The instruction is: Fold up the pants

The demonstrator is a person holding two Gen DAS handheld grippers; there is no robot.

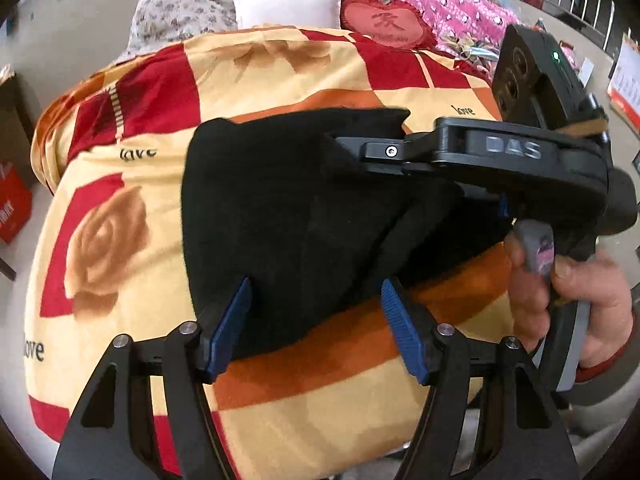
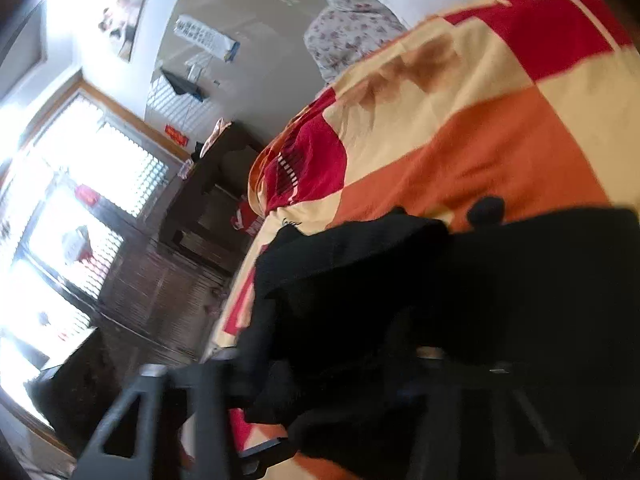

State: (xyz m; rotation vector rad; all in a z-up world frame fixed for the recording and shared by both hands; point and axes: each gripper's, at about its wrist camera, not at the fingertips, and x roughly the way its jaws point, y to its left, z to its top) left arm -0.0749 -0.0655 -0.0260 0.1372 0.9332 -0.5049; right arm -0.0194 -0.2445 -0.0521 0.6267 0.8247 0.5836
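Note:
Black pants [image 1: 288, 220] lie folded into a thick bundle on a red, orange and cream quilt [image 1: 120, 240]. My left gripper [image 1: 316, 320] is open, its blue pads [image 1: 230, 320] standing either side of the bundle's near edge without pressing it. From the right, my right gripper [image 1: 336, 148], held by a hand [image 1: 580, 292], reaches into the far right corner of the pants and is shut on the cloth there. In the blurred right wrist view the pants [image 2: 440, 288] bunch over the gripper's fingers [image 2: 208, 412] and hide their tips.
A white pillow [image 1: 286, 6], a red heart cushion [image 1: 386, 24], floral bedding [image 1: 188, 8] and pink bedding [image 1: 452, 8] lie at the head of the bed. A red box [image 1: 12, 208] stands on the floor at left. A dark wooden cabinet [image 2: 208, 200] stands beside the bed.

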